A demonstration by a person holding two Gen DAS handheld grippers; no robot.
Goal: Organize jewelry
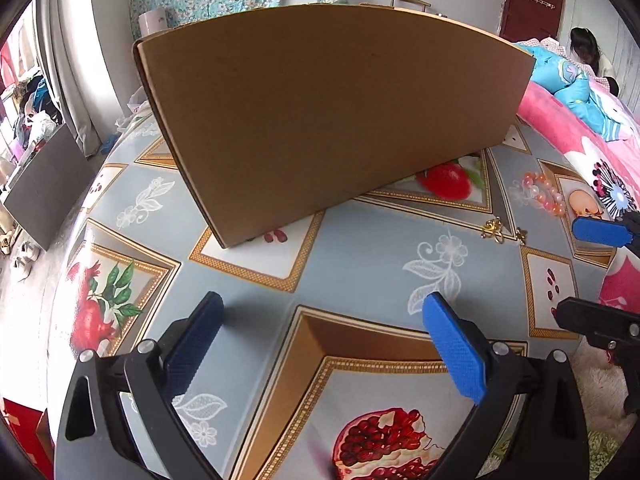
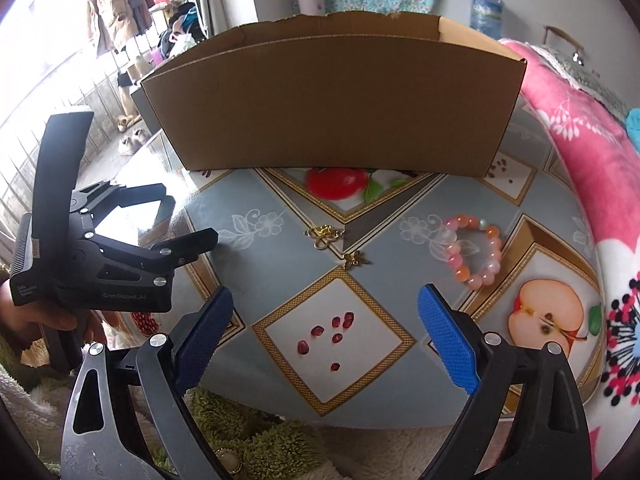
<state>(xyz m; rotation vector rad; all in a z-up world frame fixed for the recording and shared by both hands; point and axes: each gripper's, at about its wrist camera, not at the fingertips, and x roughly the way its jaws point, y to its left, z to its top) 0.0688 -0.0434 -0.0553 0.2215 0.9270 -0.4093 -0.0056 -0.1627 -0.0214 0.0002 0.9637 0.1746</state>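
So the table (image 2: 280,280) takes up most of both views, covered in a blue-grey cloth printed with pomegranates and apples. A big open cardboard box (image 2: 332,108) stands on its far side, plain wall facing the cameras. Both grippers hover over the near edge with nothing in them: left gripper (image 1: 324,344) has its blue pads spread wide, right gripper (image 2: 326,330) same deal, wide apart. Jewelry's all loose on the cloth in front of the box: a pink and orange bead bracelet (image 2: 476,252) toward the right, a gold flower charm (image 2: 324,235) nearer the middle, and a tiny gold bee-shaped charm (image 2: 355,261) just beside it.
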